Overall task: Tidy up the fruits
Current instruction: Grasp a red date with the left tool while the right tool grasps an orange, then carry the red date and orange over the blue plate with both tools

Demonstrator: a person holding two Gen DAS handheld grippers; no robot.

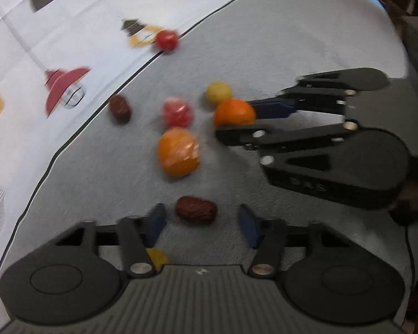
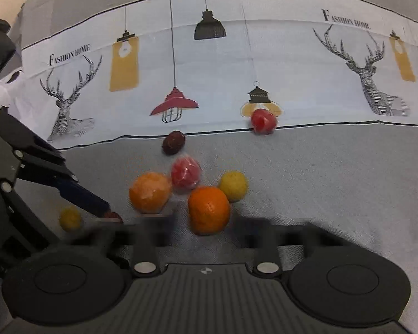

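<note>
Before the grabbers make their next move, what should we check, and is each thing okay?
1. Date between the left gripper pads: ok.
2. Left pads touching the date: not ok, gaps show on both sides.
3. Right gripper shut on the orange: ok.
4. Yellow fruit clear of the orange: cannot tell, they overlap in both views.
5. Place to put the fruit: cannot tell, no bowl or tray in view.
</note>
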